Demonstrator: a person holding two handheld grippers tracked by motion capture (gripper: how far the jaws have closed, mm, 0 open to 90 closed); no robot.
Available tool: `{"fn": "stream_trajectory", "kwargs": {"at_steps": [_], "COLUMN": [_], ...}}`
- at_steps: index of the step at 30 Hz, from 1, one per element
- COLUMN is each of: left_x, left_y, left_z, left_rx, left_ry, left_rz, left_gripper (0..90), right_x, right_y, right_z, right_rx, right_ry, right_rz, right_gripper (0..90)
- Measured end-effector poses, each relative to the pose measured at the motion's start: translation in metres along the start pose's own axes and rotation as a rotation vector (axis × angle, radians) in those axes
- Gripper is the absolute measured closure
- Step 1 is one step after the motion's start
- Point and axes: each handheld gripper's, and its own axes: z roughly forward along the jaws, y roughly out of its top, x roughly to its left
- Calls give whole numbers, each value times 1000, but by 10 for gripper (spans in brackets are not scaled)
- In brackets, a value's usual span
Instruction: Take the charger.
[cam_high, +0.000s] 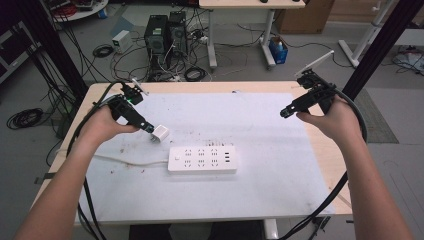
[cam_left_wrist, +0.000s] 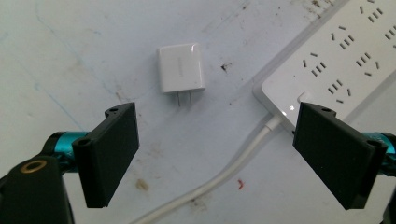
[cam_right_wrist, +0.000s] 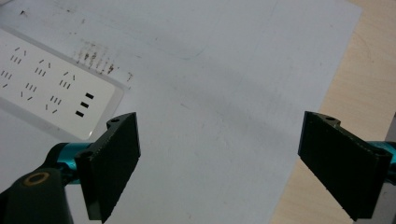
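Note:
A white power strip (cam_high: 202, 159) lies in the middle of the white mat (cam_high: 260, 190), its cord (cam_high: 125, 161) running off to the left. A small white plug adapter (cam_high: 160, 134) lies flat just left of the strip's far corner; in the left gripper view the adapter (cam_left_wrist: 181, 68) shows its two prongs toward me. My left gripper (cam_high: 148, 127) hovers right beside it, open (cam_left_wrist: 217, 154), nothing between the jaws. My right gripper (cam_high: 285, 113) is held above the mat's right part, open (cam_right_wrist: 219, 163) and empty, with the strip (cam_right_wrist: 51, 88) off to its left.
The mat covers most of a light wooden table (cam_high: 345, 175). Past the table's far edge the floor holds computer towers (cam_high: 165, 35), tangled cables and a desk's legs. Black cables trail from both grippers down past the near edge.

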Motion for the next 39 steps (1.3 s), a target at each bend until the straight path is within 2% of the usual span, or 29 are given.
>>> {"fn": "stream_trajectory", "kwargs": {"at_steps": [6, 11, 16, 19, 20, 24, 27, 29, 33, 39], "left_x": [2, 10, 16, 18, 18, 17, 18, 19, 20, 22], "left_y": [7, 10, 14, 19, 19, 23, 23, 23, 23, 23], "left_z": [32, 54, 73, 87, 87, 104, 110, 115, 123, 126], "left_rx": [50, 88, 113, 131, 131, 169, 174, 175, 191, 202], "left_ry": [1, 12, 20, 22, 22, 36, 36, 31, 45, 52], "left_rz": [-3, -34, -48, -46, -46, -27, -31, -38, -43, -38], "left_gripper": [143, 144, 144, 147, 157, 165, 166, 202, 202, 284], "right_x": [0, 0, -1, -1, -2, -3, -3, -3, -3, -2], "right_y": [-3, -4, -7, -8, -9, -10, -11, -12, -14, -15], "right_z": [3, 2, 5, 8, 8, 10, 12, 13, 15, 16], "right_rx": [2, 0, 2, 9, 10, 16, 22, 25, 28, 31], "right_ry": [1, 3, 1, 3, 3, 8, 5, 6, 7, 6], "right_rz": [1, 2, 2, 3, 1, 4, 7, 6, 1, 2], "right_gripper": [123, 123, 123, 123, 123, 123, 123, 123, 123, 123]}}
